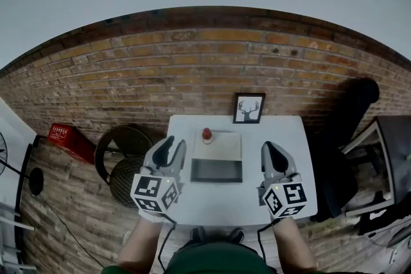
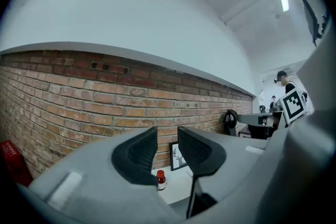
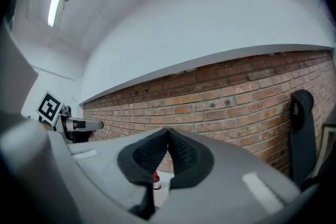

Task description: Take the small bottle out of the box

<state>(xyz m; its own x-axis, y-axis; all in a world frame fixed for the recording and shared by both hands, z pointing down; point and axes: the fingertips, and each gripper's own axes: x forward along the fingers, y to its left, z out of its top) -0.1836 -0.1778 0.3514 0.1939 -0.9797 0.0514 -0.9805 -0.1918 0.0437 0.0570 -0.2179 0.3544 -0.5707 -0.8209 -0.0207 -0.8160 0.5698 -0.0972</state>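
A: Your left tongs [image 1: 176, 142] [image 2: 167, 134] stand a little apart. The gap is narrow and nothing is in it.

B: Your right tongs [image 1: 270, 145] [image 3: 167, 132] are pressed tip to tip, and they hold nothing either.

A: The small bottle [image 1: 207, 135], red-capped and upright, stands ahead of both pairs, beyond their tips and between them, nearer your left tongs.

B: You have the box [image 1: 221, 147] lying between your two tongs on the white table [image 1: 282, 131]. The bottle is at its far left corner, but I cannot tell whether it stands inside the box or on its edge.

A: Past your left tongs the bottle [image 2: 161, 180] shows low, just under the left jaw's tip and well apart from it. The framed picture [image 2: 177, 157] is behind it, against the brick wall [image 2: 79, 97].

B: Below your right tongs' closed tips the bottle [image 3: 156, 181] peeks out, half hidden by the left jaw.
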